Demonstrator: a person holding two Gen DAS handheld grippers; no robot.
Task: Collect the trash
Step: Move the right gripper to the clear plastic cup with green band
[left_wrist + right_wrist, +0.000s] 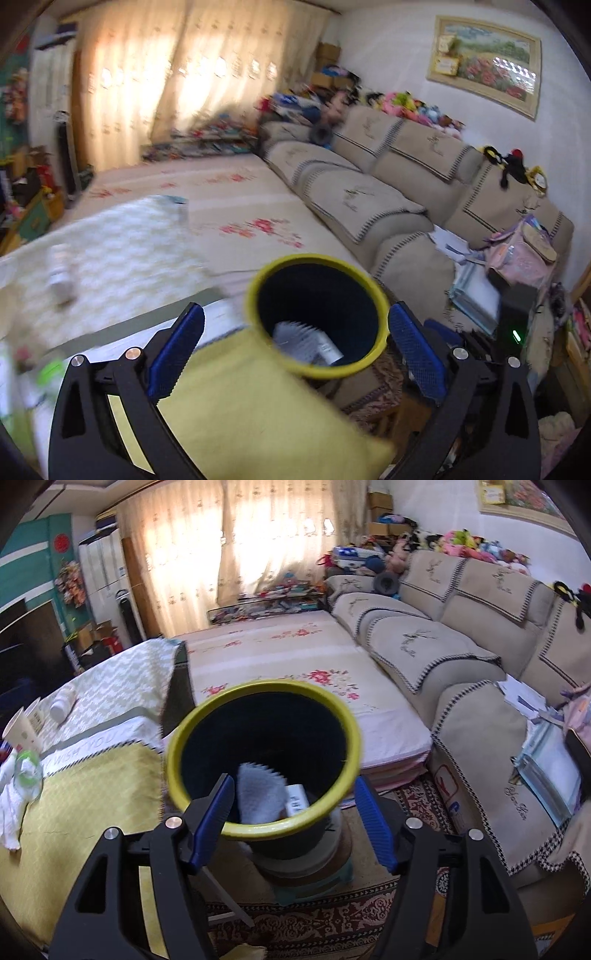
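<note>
A glossy yellow plastic rim (pixel 334 716) is seen on the matt black round bin (pixel 266 731); textured blue rubber-like pads (pixel 413 350) are shown.

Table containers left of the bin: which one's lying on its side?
The white bottle on the zigzag cloth. The paper cup stands upright, nearer the table edge.

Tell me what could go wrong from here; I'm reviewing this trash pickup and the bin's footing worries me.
1. The yellow-rimmed bin appears to stand on a stack of round things atop a small stool, so a nudge from the open right gripper, close over its rim, might tip it.
2. A paper cup, white bottle and clear bottle remain on the table; a hasty grab may knock one off.
3. The left wrist view is blurred, so the left gripper may be aimed poorly.
</note>
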